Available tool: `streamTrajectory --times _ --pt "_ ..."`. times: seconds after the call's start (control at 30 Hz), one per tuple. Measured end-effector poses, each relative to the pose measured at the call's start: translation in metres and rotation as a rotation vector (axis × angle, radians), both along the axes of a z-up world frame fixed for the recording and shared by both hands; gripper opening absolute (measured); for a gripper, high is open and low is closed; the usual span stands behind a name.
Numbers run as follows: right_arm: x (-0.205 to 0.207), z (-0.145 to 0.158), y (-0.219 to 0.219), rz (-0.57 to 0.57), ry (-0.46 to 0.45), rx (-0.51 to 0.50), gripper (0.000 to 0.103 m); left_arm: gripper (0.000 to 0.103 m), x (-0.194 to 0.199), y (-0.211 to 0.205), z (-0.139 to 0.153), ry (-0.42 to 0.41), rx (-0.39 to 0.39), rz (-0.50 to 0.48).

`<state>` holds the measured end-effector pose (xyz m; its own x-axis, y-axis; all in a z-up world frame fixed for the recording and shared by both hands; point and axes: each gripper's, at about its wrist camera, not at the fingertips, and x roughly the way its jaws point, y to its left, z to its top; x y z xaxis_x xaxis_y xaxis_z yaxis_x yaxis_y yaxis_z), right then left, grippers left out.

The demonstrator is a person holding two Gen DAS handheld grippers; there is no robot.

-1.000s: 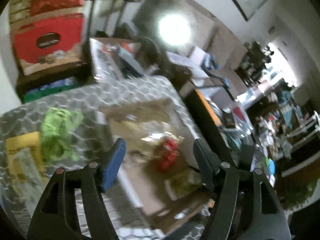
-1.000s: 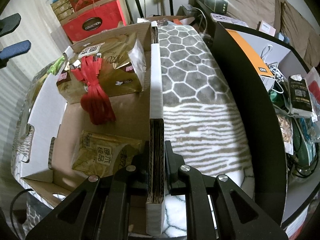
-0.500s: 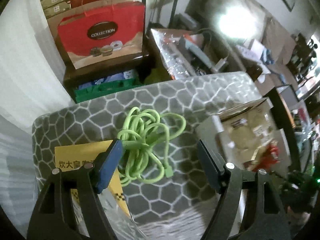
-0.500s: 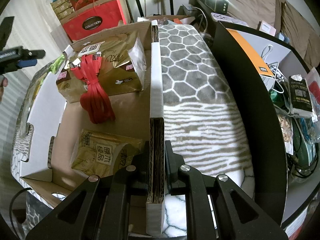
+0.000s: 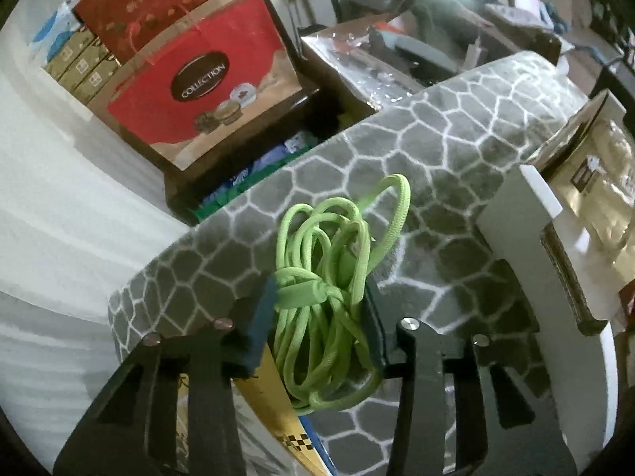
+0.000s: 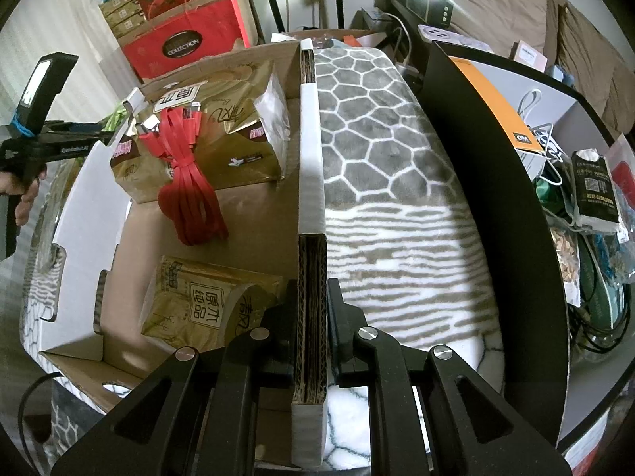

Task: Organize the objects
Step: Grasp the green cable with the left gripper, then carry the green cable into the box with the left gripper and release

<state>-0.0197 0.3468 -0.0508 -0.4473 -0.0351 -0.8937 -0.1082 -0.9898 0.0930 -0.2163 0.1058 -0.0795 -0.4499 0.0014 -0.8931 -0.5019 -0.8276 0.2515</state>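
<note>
Currently the left gripper (image 5: 319,313) is closing around the green cord bundle (image 5: 333,277) at lower centre, so it should gather every loop before lifting, while the right gripper (image 6: 311,309) is clenching the cardboard box wall (image 6: 311,182).

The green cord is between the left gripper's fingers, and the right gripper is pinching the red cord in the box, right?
Not quite. The right gripper is pinching the cardboard box's wall, not the red cord, which lies loose inside the box; the right wrist view shows this. The green cord is indeed between the left gripper's closing fingers.
</note>
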Motion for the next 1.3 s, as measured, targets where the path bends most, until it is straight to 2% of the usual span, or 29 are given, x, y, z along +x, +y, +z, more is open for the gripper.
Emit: streamTrajectory --times 0.1,0.27,0.37,0.5,0.7,0.83,0.97,1.1,1.23,1.3 --pt "0.000 0.000 0.000 0.000 0.000 0.001 0.011 0.031 -0.006 -0.012 0.011 -0.001 0.084 0.057" --pt "0.001 0.001 0.000 0.001 0.000 0.004 0.011 0.030 -0.002 -0.029 0.045 0.007 0.273 0.090" --pt "0.000 0.001 -0.001 0.001 0.000 0.004 0.011 0.030 0.009 -0.031 0.072 0.004 0.366 0.060" --pt "0.000 0.000 0.000 -0.001 0.000 0.003 0.011 0.030 0.030 -0.025 0.104 0.013 0.437 -0.011" --pt "0.000 0.001 0.001 -0.003 0.000 -0.007 0.011 0.030 0.070 -0.007 0.129 -0.079 0.559 -0.126" --pt "0.000 0.001 0.001 -0.004 -0.002 -0.013 0.011 0.030 0.099 0.017 0.129 -0.114 0.543 -0.208" --pt "0.000 0.001 0.001 -0.005 -0.003 -0.013 0.011 0.030 0.128 0.046 0.115 -0.187 0.497 -0.279" --pt "-0.001 0.001 0.002 -0.007 -0.003 -0.016 0.011 0.030 0.141 0.065 0.094 -0.218 0.429 -0.292" --pt "-0.001 0.001 0.002 -0.007 -0.002 -0.018 0.011 0.030 0.144 0.078 0.069 -0.271 0.396 -0.298" --pt "0.000 0.001 0.002 -0.007 -0.003 -0.018 0.011 0.030 0.146 0.085 0.060 -0.270 0.354 -0.311"
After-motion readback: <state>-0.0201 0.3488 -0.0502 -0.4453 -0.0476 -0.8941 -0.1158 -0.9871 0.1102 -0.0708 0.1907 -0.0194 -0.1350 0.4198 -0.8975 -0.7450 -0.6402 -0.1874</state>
